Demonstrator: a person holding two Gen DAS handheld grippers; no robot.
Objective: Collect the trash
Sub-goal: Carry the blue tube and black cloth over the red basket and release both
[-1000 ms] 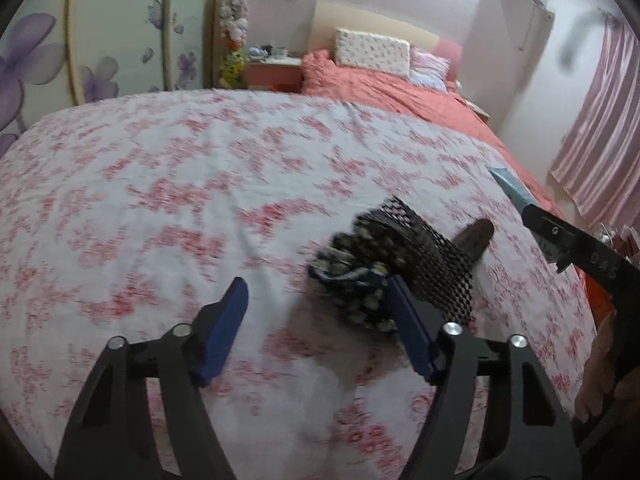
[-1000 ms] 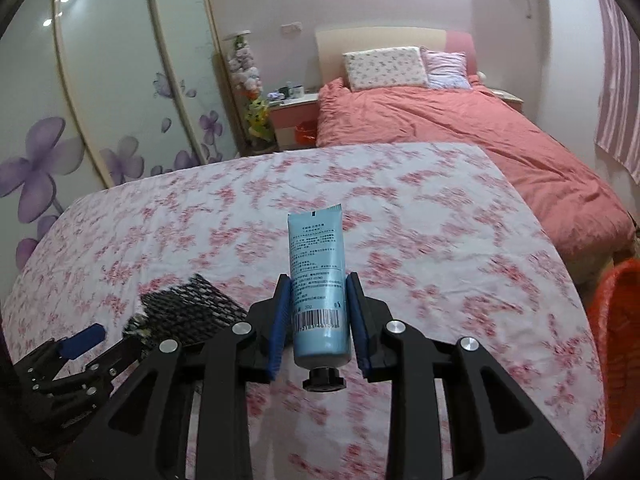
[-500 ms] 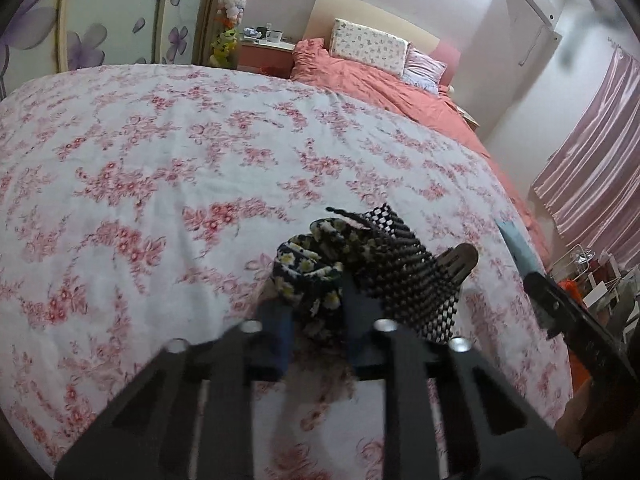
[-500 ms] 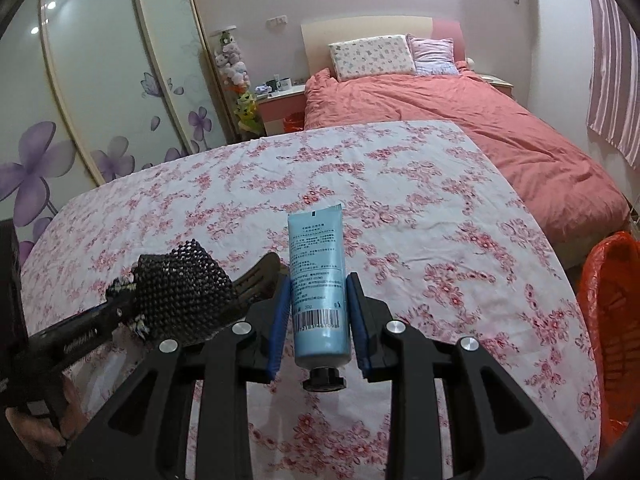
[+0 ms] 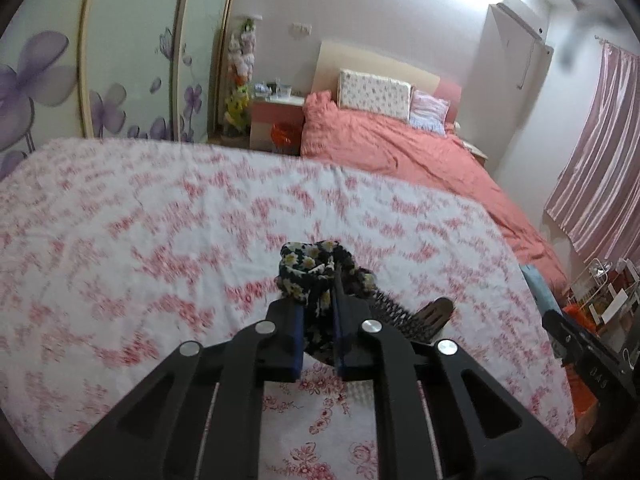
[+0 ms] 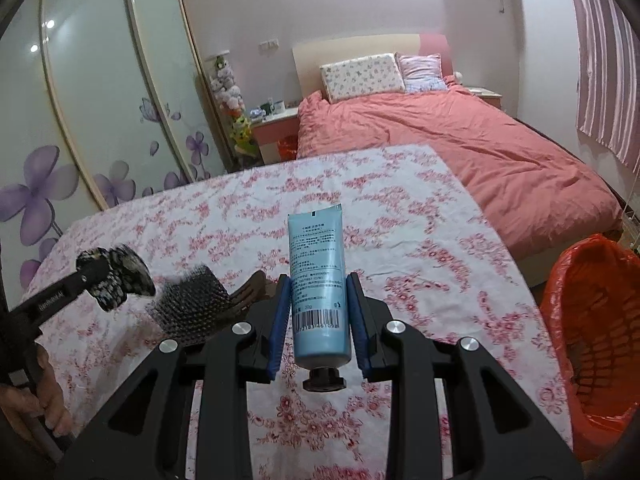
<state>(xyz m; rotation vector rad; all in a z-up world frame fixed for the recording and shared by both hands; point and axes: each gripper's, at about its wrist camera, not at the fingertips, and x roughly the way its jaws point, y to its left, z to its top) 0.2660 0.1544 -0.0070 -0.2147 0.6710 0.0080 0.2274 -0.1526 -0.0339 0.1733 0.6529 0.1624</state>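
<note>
The left tool (image 5: 318, 320), black angular plastic with blue rubbery pads, has just been closing and now pinches a crumpled wad of dark cloth printed with small yellow-and-white daisies (image 5: 316, 276); the soft bundle bulges out above and beyond the pads, clear of the surface. In the right wrist view the same floral cloth (image 6: 120, 276) shows as a blurred dark lump at the tip of the left tool (image 6: 100, 272), off to the near left, with part of a hand (image 6: 36, 396) gripping the handle at the frame's left edge.

The right tool (image 6: 320, 312) is partly closed on a smooth pale-blue squeeze tube (image 6: 318, 280), its pads pressing both flanks. The tube points away with its flat crimped end far and its black screw cap near, a barcode and fine print on its face.

Under both lies the tabletop (image 6: 400, 220), covered with a white cloth of pink-red flower sprigs, slightly wrinkled. On it, between the two tools, rests a hairbrush (image 6: 192, 300) with a dense pad of black bristles and a brown slotted handle pointing right.

At the right, beside the tabletop's edge, stands an orange-red lattice plastic basket lined with a glossy red bag (image 6: 592, 320). Farther off is a bed with a rumpled coral quilt (image 6: 440, 136).
</note>
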